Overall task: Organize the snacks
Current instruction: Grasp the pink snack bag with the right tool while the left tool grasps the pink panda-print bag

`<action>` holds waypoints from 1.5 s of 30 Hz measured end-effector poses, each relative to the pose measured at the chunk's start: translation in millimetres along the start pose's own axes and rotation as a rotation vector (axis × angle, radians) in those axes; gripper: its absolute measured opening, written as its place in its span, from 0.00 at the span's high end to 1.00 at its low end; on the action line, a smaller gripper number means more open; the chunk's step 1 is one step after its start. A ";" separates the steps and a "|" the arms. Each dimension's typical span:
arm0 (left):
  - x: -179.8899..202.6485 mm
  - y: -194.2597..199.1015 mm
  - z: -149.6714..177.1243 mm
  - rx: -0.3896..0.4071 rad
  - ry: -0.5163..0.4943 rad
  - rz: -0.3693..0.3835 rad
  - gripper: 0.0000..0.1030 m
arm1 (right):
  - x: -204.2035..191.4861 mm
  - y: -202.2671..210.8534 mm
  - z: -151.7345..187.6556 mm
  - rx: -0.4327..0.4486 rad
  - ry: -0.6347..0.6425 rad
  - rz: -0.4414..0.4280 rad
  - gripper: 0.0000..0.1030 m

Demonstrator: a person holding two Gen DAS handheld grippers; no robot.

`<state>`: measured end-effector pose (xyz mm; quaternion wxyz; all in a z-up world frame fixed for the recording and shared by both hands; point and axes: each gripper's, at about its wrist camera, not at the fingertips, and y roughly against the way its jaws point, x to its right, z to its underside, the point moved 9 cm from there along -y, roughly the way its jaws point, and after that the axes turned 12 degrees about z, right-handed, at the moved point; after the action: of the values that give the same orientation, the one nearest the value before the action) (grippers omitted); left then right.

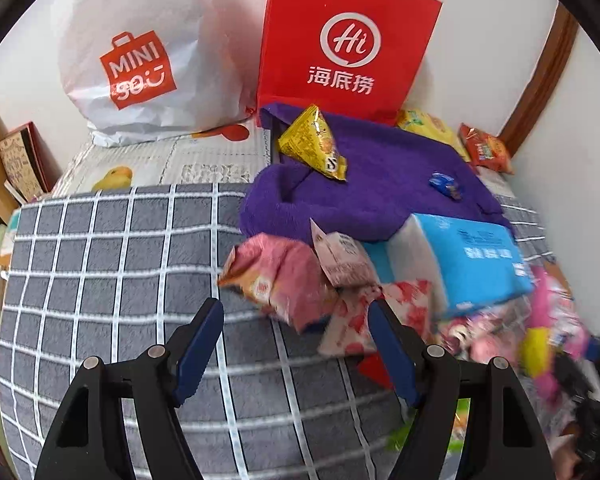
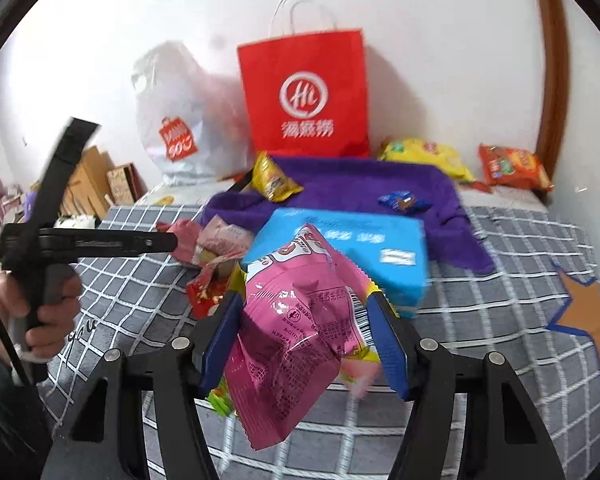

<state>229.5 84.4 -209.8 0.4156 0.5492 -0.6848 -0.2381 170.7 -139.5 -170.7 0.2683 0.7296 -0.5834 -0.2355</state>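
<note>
My right gripper (image 2: 308, 332) is shut on a pink snack bag (image 2: 296, 328) and holds it above the grey checked blanket (image 2: 500, 280). My left gripper (image 1: 296, 324) is open and empty, just in front of a heap of pink and red snack packets (image 1: 284, 276); it also shows in the right wrist view (image 2: 168, 242). A blue box (image 1: 472, 256) lies beside the heap, also in the right wrist view (image 2: 380, 240). A purple towel (image 1: 380, 184) carries a yellow snack bag (image 1: 312, 144) and a small blue packet (image 1: 446, 185).
A red paper bag (image 1: 340, 40) and a white plastic bag (image 1: 140, 60) stand against the back wall. Yellow (image 2: 424, 154) and orange (image 2: 512, 166) snack bags lie at the back right. Cardboard boxes (image 2: 92, 184) stand at the left. A star patch (image 2: 588, 320) marks the blanket.
</note>
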 end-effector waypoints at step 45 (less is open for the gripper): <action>-28.5 -41.1 4.4 0.085 0.053 -0.078 0.51 | 99.9 -75.2 44.1 -0.159 -0.188 0.023 0.31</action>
<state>250.1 99.2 -253.1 0.4003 0.5989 -0.6611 -0.2101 217.1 -229.1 -256.7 0.2722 0.6741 -0.5937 -0.3451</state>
